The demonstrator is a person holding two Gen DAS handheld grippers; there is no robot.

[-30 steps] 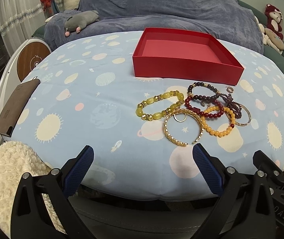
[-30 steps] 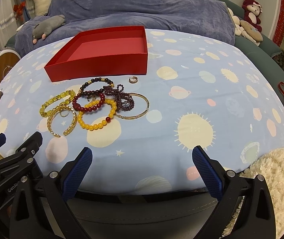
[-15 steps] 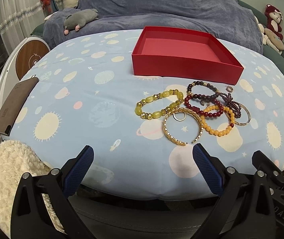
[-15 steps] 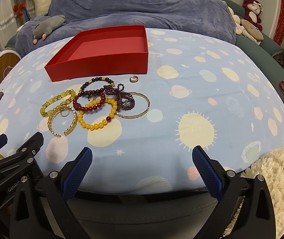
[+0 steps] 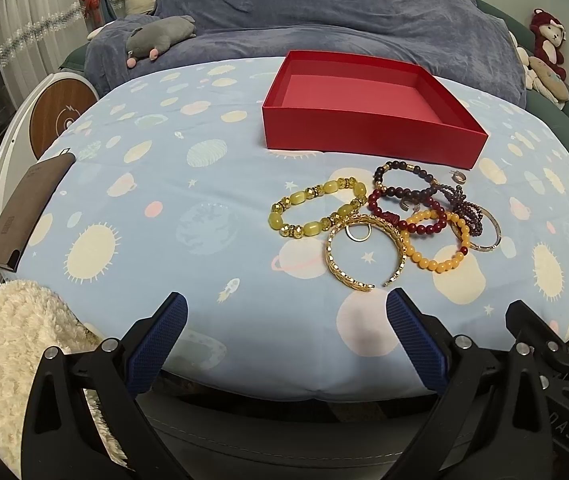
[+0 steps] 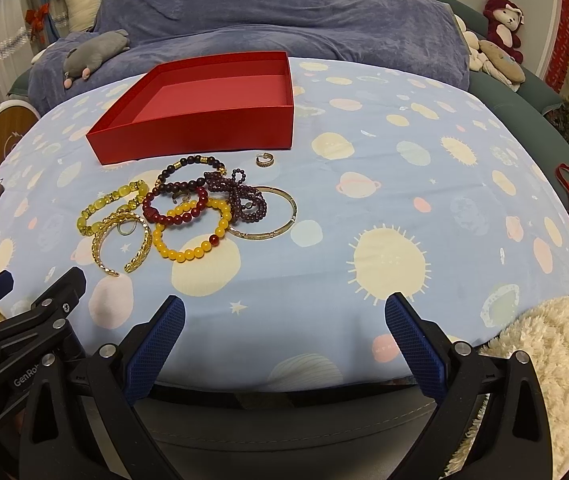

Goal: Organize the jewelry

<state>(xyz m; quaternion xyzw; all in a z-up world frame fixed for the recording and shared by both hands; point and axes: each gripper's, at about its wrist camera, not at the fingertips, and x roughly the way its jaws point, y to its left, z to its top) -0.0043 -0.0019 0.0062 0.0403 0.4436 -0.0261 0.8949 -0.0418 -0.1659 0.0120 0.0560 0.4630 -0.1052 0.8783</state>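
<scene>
A heap of bracelets (image 5: 388,220) lies right of centre in the left view on the smooth planet-print bedsheet (image 5: 164,200): chunky yellow-green beads, a ridged open gold cuff, glossy red and amber strands. Behind sits a shallow red cardboard box (image 5: 364,136). Left hand-held gripper (image 5: 284,312) and right hand-held gripper (image 6: 284,316) gape wide, holding nothing

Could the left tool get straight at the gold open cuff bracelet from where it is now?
Probably yes. The left tool is open and empty, and only bare sheet lies between it and the gold cuff bracelet, the nearest piece of the pile. A small ring lies inside the cuff.
</scene>
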